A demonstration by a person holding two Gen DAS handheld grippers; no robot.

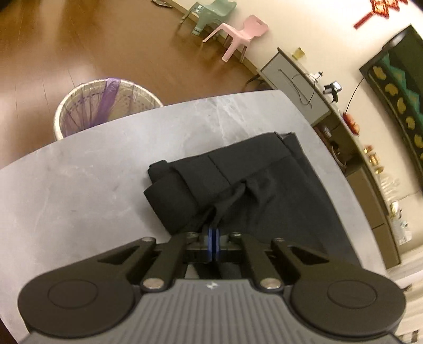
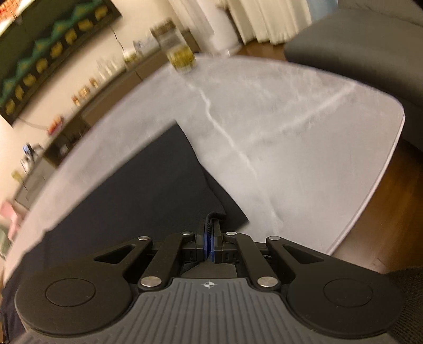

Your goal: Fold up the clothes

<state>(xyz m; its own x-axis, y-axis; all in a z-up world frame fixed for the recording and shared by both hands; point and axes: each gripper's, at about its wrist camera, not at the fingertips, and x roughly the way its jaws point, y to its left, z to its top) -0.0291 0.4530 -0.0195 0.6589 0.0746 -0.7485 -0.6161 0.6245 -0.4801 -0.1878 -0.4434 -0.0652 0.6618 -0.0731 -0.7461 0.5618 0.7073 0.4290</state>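
Note:
A black garment (image 1: 246, 182) lies partly folded on the grey marble table (image 1: 92, 172), with a rolled fold at its left end. My left gripper (image 1: 213, 232) is shut on a bunched edge of the garment at its near side. In the right wrist view the same black garment (image 2: 137, 190) spreads flat over the table (image 2: 290, 132). My right gripper (image 2: 210, 232) is shut on a near corner hem of the garment.
A white bin with a purple bag (image 1: 103, 105) stands on the wood floor beyond the table's far edge. Pink (image 1: 238, 34) and green (image 1: 208, 13) small chairs stand by the wall. A glass jar (image 2: 177, 50) sits on the table's far edge. A grey sofa (image 2: 370, 39) is at right.

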